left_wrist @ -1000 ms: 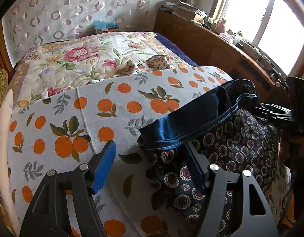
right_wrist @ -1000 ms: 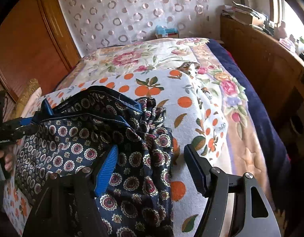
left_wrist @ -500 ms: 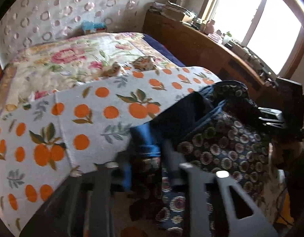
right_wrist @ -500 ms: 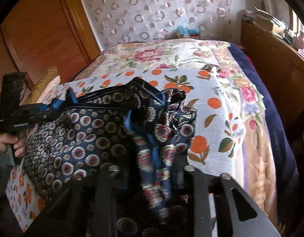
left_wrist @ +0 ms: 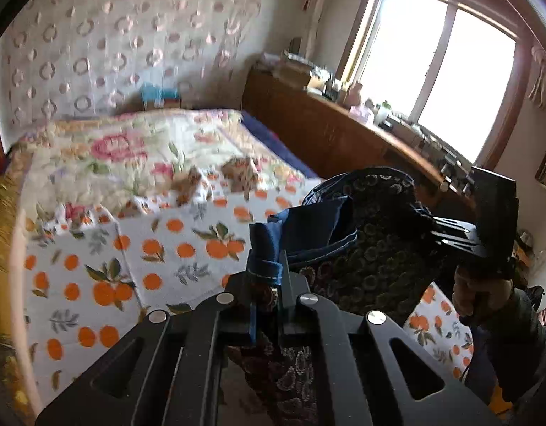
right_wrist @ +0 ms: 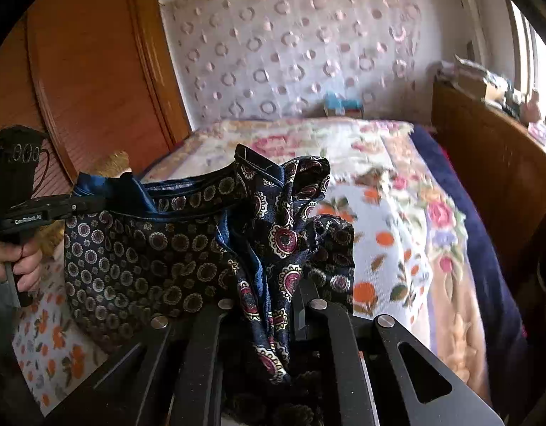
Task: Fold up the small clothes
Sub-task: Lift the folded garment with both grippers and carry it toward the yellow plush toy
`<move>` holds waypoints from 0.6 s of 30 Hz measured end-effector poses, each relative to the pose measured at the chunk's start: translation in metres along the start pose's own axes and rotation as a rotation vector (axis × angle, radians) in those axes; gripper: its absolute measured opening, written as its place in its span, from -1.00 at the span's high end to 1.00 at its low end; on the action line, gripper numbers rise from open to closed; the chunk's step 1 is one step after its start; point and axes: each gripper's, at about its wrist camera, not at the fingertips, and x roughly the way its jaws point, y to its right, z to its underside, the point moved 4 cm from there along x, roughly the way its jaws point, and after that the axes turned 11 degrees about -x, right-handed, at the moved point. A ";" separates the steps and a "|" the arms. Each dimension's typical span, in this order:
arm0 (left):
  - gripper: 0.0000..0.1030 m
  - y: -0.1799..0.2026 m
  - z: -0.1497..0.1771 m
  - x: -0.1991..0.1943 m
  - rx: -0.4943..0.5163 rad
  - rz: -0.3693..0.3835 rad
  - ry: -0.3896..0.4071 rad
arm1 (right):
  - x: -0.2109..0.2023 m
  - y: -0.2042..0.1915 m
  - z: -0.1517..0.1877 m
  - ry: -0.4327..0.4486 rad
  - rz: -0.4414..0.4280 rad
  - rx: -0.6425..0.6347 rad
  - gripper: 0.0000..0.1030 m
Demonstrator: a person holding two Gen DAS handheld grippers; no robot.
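A small navy garment [left_wrist: 365, 248] with a round medallion print and a plain blue lining hangs stretched between both grippers, lifted off the bed. My left gripper [left_wrist: 267, 284] is shut on its blue waistband edge. My right gripper [right_wrist: 273, 301] is shut on the bunched opposite edge of the garment [right_wrist: 159, 259]. Each gripper shows in the other's view: the right one [left_wrist: 450, 234] at the right, the left one [right_wrist: 60, 209] at the left.
The bed carries an orange-print sheet [left_wrist: 138, 266] over a floral quilt [left_wrist: 131, 149]. A wooden sideboard [left_wrist: 344, 135] with clutter runs under the window at the right. A wooden wardrobe [right_wrist: 88, 71] stands at the left. A dark blue blanket [right_wrist: 486, 248] lines the bed's right side.
Both grippers were open over the garment on the bed. They closed on its edges and lifted it up off the sheet.
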 end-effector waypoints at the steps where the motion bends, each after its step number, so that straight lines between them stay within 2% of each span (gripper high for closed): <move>1: 0.85 0.000 -0.002 -0.006 0.002 -0.003 0.014 | -0.003 -0.003 -0.004 0.011 -0.003 -0.010 0.80; 10: 0.85 -0.031 -0.018 -0.067 -0.034 -0.088 0.161 | -0.003 -0.038 -0.046 0.096 -0.051 -0.156 0.81; 18: 0.85 -0.077 -0.017 -0.117 -0.076 -0.214 0.255 | 0.034 -0.075 -0.089 0.124 -0.138 -0.303 0.81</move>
